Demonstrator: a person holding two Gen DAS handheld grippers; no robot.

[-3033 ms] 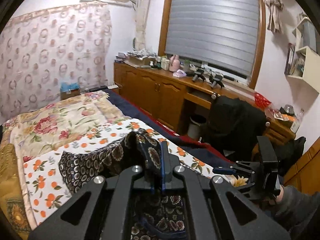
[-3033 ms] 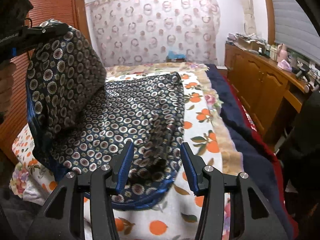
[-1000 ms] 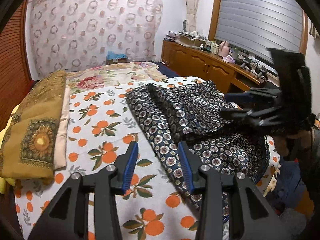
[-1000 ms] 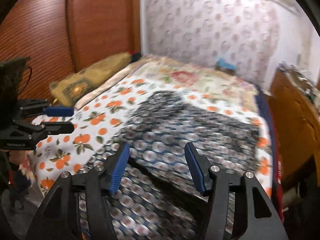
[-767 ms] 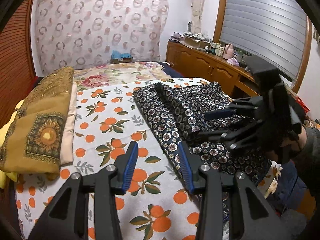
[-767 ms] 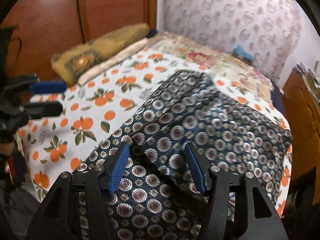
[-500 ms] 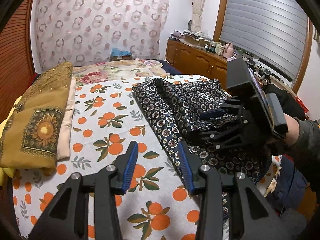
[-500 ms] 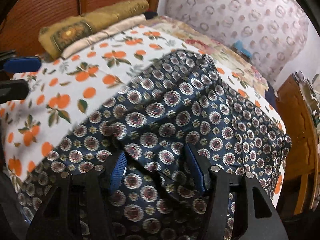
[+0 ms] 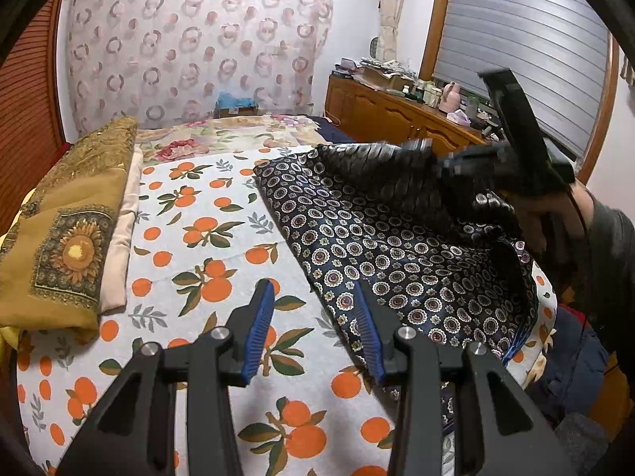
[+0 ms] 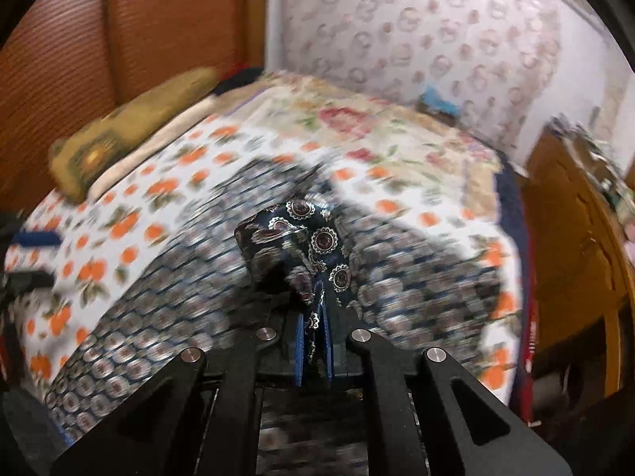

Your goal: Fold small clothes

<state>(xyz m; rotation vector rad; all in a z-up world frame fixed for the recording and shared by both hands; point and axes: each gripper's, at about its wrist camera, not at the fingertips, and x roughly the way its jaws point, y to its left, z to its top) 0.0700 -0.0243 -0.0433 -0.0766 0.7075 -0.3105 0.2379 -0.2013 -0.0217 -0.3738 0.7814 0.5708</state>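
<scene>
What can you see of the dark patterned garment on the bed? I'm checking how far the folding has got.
The dark patterned garment is navy, glossy-looking cloth printed with small round medallions and edged in blue. It lies spread on the orange-print bedsheet, its near edge hanging over the bedside. The right gripper is shut on a bunched fold of it and lifts that part off the bed; motion blur hides the detail there. The left gripper hovers open at its near-left edge, not gripping it.

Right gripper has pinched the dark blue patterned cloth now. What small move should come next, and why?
Probably carry the pinched fold across. The right gripper is shut on a bunch of the dark blue circle-patterned cloth, which lies half spread on the orange-print bedsheet. The left gripper hangs open and empty by the cloth's near edge.
</scene>
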